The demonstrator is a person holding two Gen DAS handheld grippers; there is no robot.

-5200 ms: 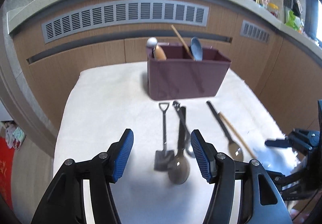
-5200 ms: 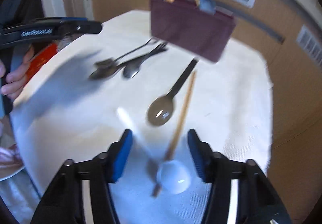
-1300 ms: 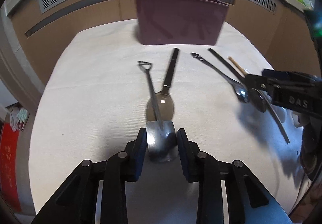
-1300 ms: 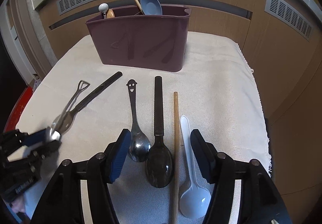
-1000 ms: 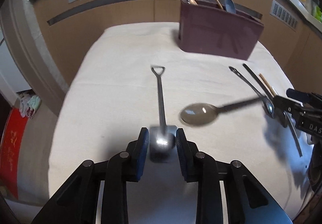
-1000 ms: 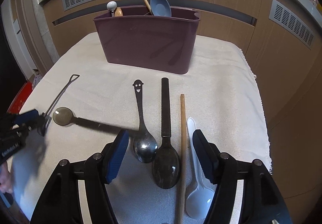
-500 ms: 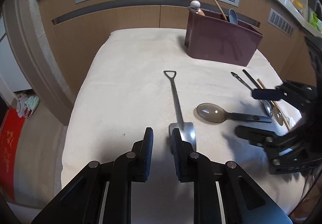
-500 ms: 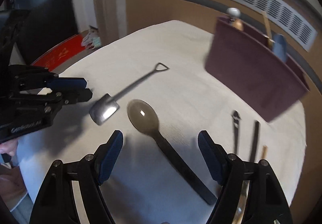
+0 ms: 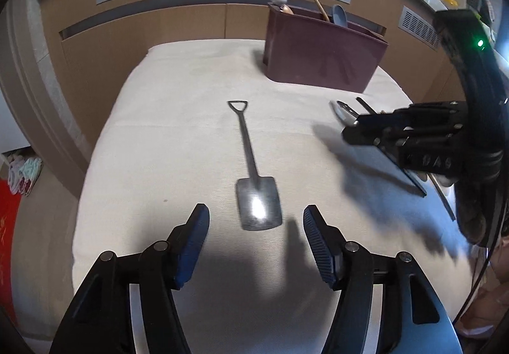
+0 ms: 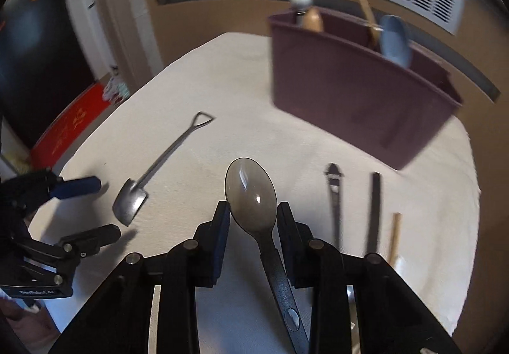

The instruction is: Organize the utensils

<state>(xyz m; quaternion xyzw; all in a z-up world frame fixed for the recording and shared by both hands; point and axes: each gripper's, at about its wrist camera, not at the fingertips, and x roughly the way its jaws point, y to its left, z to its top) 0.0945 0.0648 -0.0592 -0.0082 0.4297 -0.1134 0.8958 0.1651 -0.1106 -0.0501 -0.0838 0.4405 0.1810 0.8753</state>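
Where grey translucent spoon lies, black-handled

shovel spoon lies on the cloth, caddy behind it.

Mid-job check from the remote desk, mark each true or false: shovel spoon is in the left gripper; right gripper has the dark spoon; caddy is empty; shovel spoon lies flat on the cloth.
1. The shovel spoon is gripped by the left gripper. False: its jaws are opening and the spoon lies free ahead of them.
2. The right gripper has the dark spoon between its jaws. True; they are closing on it.
3. The caddy is empty. False: several utensils stand in it.
4. The shovel spoon lies flat on the cloth. True.
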